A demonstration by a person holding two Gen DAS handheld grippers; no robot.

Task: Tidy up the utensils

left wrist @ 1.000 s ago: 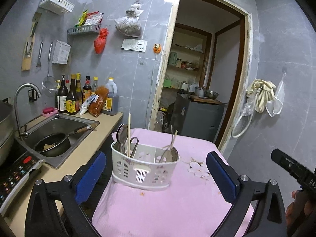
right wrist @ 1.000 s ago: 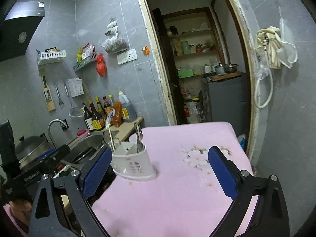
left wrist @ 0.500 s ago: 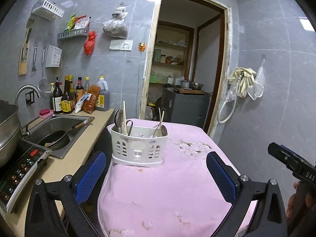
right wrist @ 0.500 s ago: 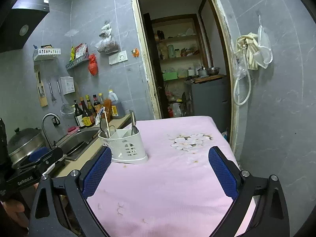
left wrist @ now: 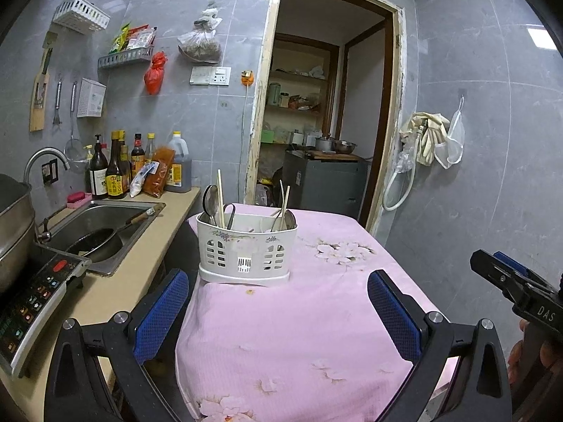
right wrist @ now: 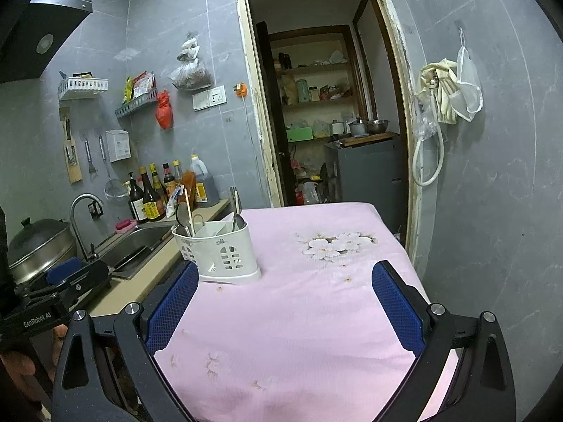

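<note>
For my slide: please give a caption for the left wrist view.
Open left gripper faces white utensil caddy on pink tablecloth.

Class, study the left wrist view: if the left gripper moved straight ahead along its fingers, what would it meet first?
Most likely the white utensil caddy on the pink tablecloth; the open left gripper points at it with nothing between, though depth is uncertain.

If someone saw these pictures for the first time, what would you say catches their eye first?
Most likely the white utensil caddy, standing upright on the pink flowered tablecloth near its far left corner, with spoons and chopsticks sticking out. Next come the blue-padded left tongs and right tongs, both open and empty, short of the caddy. Left of the table, a dark pan sits in the steel sink.
</note>
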